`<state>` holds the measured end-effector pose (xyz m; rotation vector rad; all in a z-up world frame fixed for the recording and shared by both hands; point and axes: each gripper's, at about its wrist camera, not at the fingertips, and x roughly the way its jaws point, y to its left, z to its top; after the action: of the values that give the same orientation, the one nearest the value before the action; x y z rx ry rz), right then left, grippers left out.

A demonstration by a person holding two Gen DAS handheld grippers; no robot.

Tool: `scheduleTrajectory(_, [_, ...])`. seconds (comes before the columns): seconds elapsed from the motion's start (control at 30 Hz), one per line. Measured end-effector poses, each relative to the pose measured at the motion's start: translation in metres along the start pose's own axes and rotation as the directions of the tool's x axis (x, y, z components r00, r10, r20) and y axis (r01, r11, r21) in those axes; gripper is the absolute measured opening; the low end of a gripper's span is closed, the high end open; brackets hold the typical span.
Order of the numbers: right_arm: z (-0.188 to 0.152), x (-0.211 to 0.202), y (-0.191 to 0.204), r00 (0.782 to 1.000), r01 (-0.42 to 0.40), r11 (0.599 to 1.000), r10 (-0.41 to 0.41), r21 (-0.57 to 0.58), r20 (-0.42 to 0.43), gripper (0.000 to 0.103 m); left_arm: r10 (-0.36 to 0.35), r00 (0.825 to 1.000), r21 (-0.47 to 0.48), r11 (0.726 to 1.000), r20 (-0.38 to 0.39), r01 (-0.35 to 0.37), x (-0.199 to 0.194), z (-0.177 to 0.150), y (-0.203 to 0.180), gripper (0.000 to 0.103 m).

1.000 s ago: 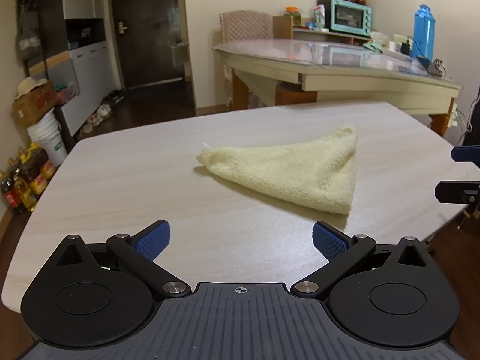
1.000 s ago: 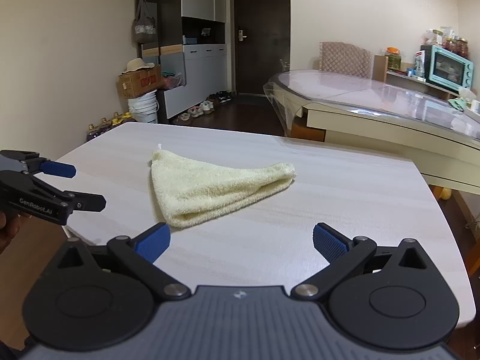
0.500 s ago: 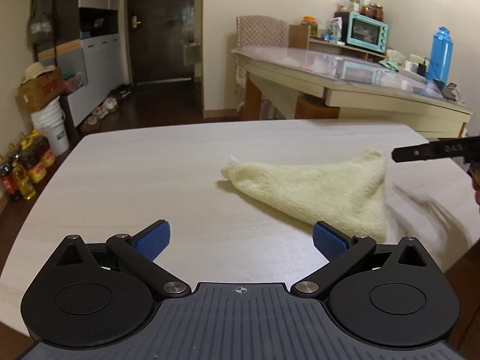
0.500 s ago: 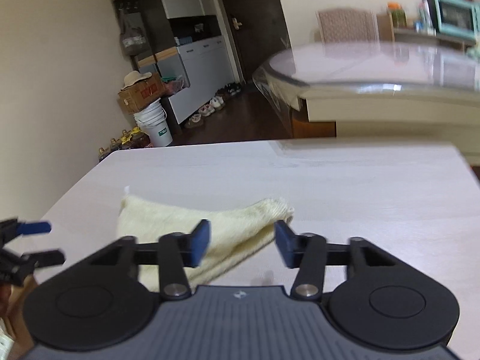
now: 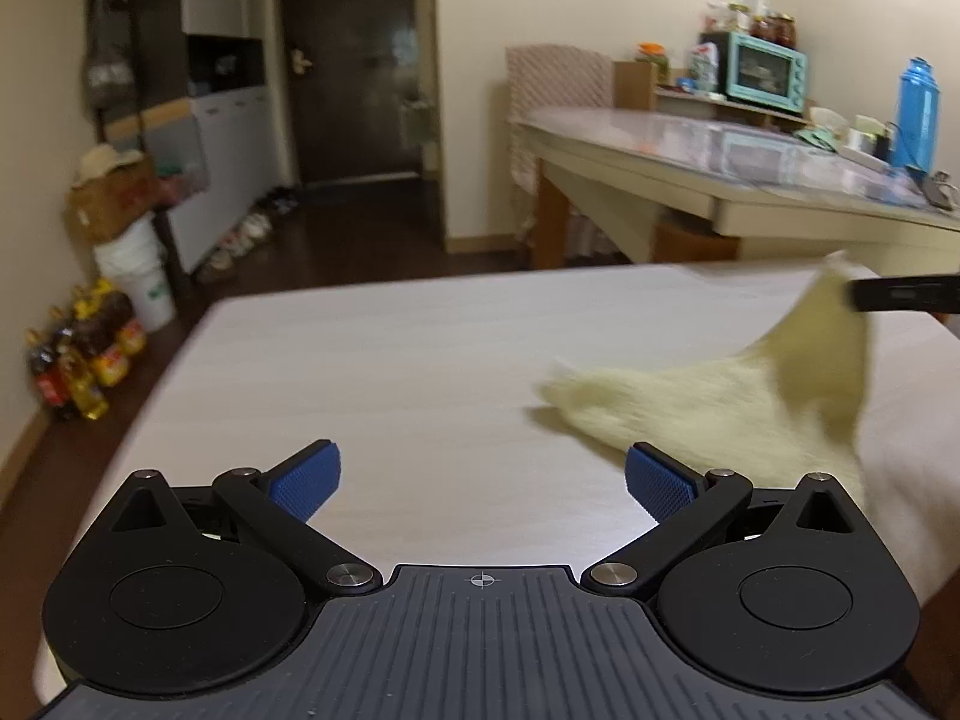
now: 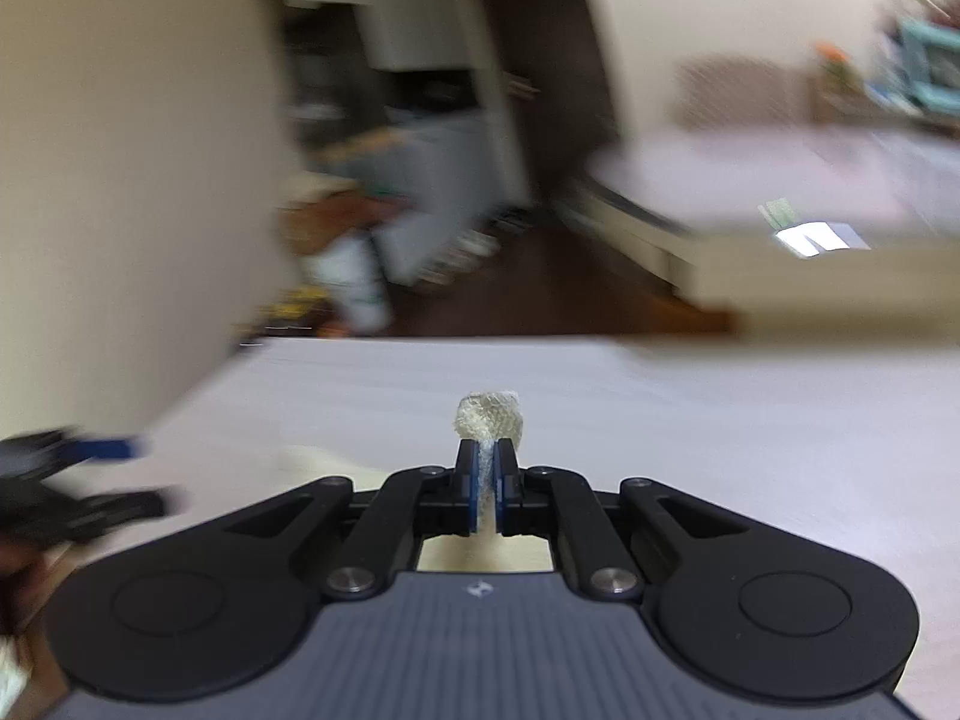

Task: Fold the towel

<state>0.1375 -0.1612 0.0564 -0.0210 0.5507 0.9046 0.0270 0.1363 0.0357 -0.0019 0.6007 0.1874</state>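
A pale yellow towel [image 5: 738, 402] lies on the light wooden table [image 5: 390, 372], right of centre in the left wrist view. Its far right corner is lifted off the table by my right gripper [image 5: 852, 294], which enters from the right edge. In the right wrist view my right gripper [image 6: 487, 468] is shut on that towel corner [image 6: 489, 417], which bulges out above the pads. My left gripper [image 5: 480, 480] is open and empty, low over the table, left of the towel. It also shows blurred at the left edge of the right wrist view [image 6: 78, 480].
A second table [image 5: 750, 162] with a teal oven [image 5: 765, 72] and a blue bottle [image 5: 915, 114] stands behind. A white bucket [image 5: 144, 288], boxes and several bottles [image 5: 78, 354] are on the floor to the left. The right wrist view is motion-blurred.
My right gripper moved onto the towel's far right corner, shut on it and lifted it. My left gripper shifted left, so the towel now sits to its right.
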Motion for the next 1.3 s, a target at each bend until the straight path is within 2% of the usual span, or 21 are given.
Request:
scheduleTrajectory(0.07, [0.001,-0.009,0.044,0.994,-0.11,0.988,0.109,-0.107,-0.014,0.006,0.025,1.0,-0.01,1.0,0.008,-0.025,-0.002,0.003,0.015,0.103])
scheduleTrajectory(0.13, [-0.005,-0.007,0.074,0.981,-0.191,0.967,0.183,-0.169,-0.063,0.006,0.057,0.998,-0.011,0.998,0.01,-0.057,-0.001,0.005,0.03,0.103])
scheduleTrajectory(0.23, [-0.025,0.009,0.128,0.945,-0.321,0.906,0.286,-0.275,-0.16,0.006,0.088,0.996,-0.014,0.996,-0.001,-0.088,0.002,0.006,0.046,0.103])
scheduleTrajectory(0.33, [-0.04,0.025,0.157,0.913,-0.392,0.858,0.319,-0.331,-0.254,0.006,0.084,0.996,-0.015,0.996,-0.008,-0.084,0.004,0.005,0.051,0.103])
scheduleTrajectory(0.37, [-0.043,0.027,0.16,0.902,-0.411,0.849,0.327,-0.333,-0.282,0.012,0.079,0.997,-0.014,0.997,-0.011,-0.079,0.005,0.005,0.052,0.103])
scheduleTrajectory(0.4, [-0.044,0.028,0.161,0.895,-0.424,0.84,0.333,-0.337,-0.297,0.022,0.07,0.998,-0.013,0.997,-0.012,-0.07,0.006,0.004,0.052,0.103])
scheduleTrajectory(0.47, [-0.044,0.024,0.161,0.889,-0.439,0.831,0.345,-0.343,-0.302,0.024,0.046,0.999,-0.002,0.999,-0.014,-0.046,0.01,0.005,0.05,0.103])
scheduleTrajectory(0.5, [-0.038,0.021,0.154,0.893,-0.432,0.84,0.349,-0.328,-0.284,0.024,0.041,0.999,0.006,0.999,-0.016,-0.041,0.012,0.005,0.05,0.103])
scheduleTrajectory(0.53, [-0.027,0.017,0.144,0.902,-0.417,0.855,0.348,-0.307,-0.255,0.024,0.031,0.999,0.017,0.999,-0.019,-0.031,0.015,0.005,0.049,0.103])
scheduleTrajectory(0.67, [-0.001,0.026,0.119,0.954,-0.281,0.892,0.219,-0.355,-0.207,0.026,-0.053,0.998,0.086,0.995,-0.03,0.056,0.035,0.01,0.037,0.103])
scheduleTrajectory(0.73, [0.012,0.05,0.102,0.971,-0.192,0.889,0.112,-0.416,-0.209,0.026,-0.076,0.996,0.113,0.99,-0.038,0.08,0.042,0.01,0.032,0.103])
scheduleTrajectory(0.77, [0.014,0.056,0.101,0.972,-0.183,0.881,0.096,-0.436,-0.214,0.026,-0.085,0.996,0.126,0.988,-0.041,0.09,0.044,0.009,0.029,0.103])
scheduleTrajectory(0.87, [0.019,0.092,0.09,0.963,-0.187,0.847,0.057,-0.497,-0.265,0.026,-0.108,0.993,0.162,0.98,-0.05,0.115,0.048,0.007,0.022,0.103])
scheduleTrajectory(1.07, [0.025,0.136,0.092,0.944,-0.259,0.753,0.063,-0.604,-0.325,0.026,-0.135,0.989,0.208,0.968,-0.054,0.143,0.049,0.002,0.015,0.103])
scheduleTrajectory(1.13, [0.027,0.152,0.095,0.932,-0.296,0.725,0.078,-0.622,-0.353,0.031,-0.143,0.988,0.205,0.967,-0.057,0.152,0.051,0.001,0.016,0.103])
scheduleTrajectory(1.17, [0.029,0.161,0.096,0.925,-0.317,0.708,0.085,-0.631,-0.369,0.034,-0.144,0.988,0.203,0.967,-0.058,0.153,0.052,0.001,0.017,0.103])
scheduleTrajectory(1.23, [0.034,0.176,0.096,0.893,-0.403,0.651,0.126,-0.643,-0.432,0.034,-0.143,0.988,0.198,0.968,-0.062,0.153,0.056,0.0,0.018,0.103])
scheduleTrajectory(1.3, [0.036,0.182,0.097,0.868,-0.452,0.619,0.137,-0.643,-0.478,0.034,-0.141,0.988,0.192,0.97,-0.066,0.151,0.059,0.0,0.02,0.103])
